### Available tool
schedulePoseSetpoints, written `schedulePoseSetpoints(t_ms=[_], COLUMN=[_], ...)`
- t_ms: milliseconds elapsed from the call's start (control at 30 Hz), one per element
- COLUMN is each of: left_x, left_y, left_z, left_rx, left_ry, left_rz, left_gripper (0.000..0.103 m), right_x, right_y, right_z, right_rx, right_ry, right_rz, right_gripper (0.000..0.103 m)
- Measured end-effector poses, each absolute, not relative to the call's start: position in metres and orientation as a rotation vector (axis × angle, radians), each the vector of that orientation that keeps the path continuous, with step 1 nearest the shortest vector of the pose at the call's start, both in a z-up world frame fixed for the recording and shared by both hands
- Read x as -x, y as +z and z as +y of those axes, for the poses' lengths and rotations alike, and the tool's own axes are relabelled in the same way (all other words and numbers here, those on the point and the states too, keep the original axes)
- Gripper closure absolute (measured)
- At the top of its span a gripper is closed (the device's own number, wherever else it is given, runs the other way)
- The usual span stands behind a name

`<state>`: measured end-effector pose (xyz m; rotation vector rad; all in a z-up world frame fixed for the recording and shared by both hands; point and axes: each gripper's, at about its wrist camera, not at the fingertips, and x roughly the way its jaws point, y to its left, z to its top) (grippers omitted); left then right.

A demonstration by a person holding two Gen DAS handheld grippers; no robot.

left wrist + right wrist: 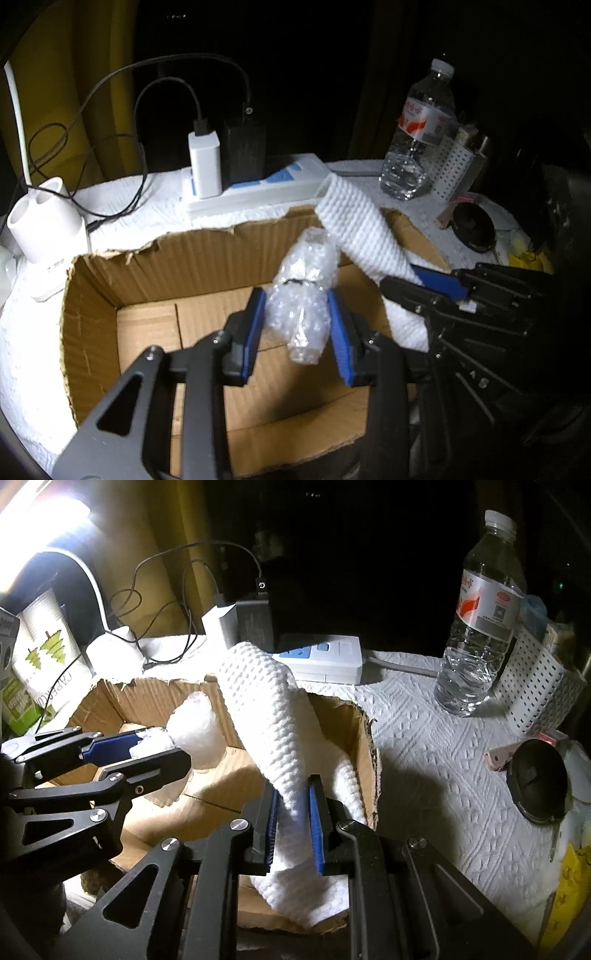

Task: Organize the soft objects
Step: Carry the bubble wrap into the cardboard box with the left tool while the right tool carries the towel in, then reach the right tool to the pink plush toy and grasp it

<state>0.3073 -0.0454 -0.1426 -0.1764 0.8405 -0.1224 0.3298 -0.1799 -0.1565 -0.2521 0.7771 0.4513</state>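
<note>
My left gripper [297, 314] is shut on a roll of bubble wrap [303, 291] and holds it above the open cardboard box [96, 295]. My right gripper [293, 816] is shut on a white waffle-weave cloth [266, 709], which stands up between the blue pads and hangs over the box's right side [365, 738]. In the left wrist view the right gripper [424, 282] comes in from the right, holding the cloth [362, 229]. In the right wrist view the left gripper [155, 747] comes in from the left, holding the bubble wrap [195, 731].
A white power strip [258, 184] with chargers and cables lies behind the box. A water bottle [480, 627] and a perforated white holder [535, 686] stand at the right. A black round lid [535, 779] lies on the paper-towel-covered table [424, 738]. A white holder [44, 221] stands at left.
</note>
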Motion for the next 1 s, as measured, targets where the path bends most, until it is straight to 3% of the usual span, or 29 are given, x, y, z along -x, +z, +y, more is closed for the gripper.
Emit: schedulePoseSetpoints(t_ms=[67,100,133,167,300,867,900,933,1000], left_x=[-0.305,-0.304,-0.303,-0.302,-0.294,-0.243,-0.239,-0.235,-0.228], left_y=[-0.14,-0.139,-0.137,-0.136,-0.127,-0.094,-0.092,-0.09,-0.086], left_z=[-0.046,-0.046,-0.046,-0.045,-0.044,-0.055,-0.055,-0.055,-0.055], left_rx=[0.173,0.172,0.173,0.178,0.182,0.148,0.146,0.146,0.153], left_ry=[-0.121,-0.12,-0.12,-0.122,-0.121,-0.118,-0.116,-0.112,-0.104], left_rz=[0.836,0.834,0.833,0.83,0.809,0.747,0.743,0.739,0.724], left_gripper=[0.065,0.062,0.053,0.05,0.05,0.048,0.045,0.035,0.031], right_x=[-0.328,-0.327,-0.325,-0.323,-0.312,-0.254,-0.251,-0.247,-0.239], right_y=[-0.155,-0.154,-0.152,-0.15,-0.141,-0.105,-0.103,-0.102,-0.099], right_z=[-0.181,-0.182,-0.182,-0.184,-0.189,-0.209,-0.21,-0.211,-0.212], right_rx=[0.253,0.251,0.249,0.247,0.247,0.225,0.222,0.22,0.217], right_ry=[0.451,0.454,0.457,0.459,0.446,0.404,0.405,0.405,0.406], right_rz=[0.78,0.78,0.778,0.775,0.755,0.664,0.661,0.657,0.648], right_gripper=[0.083,0.075,0.068,0.065,0.054,0.053,0.053,0.053,0.053])
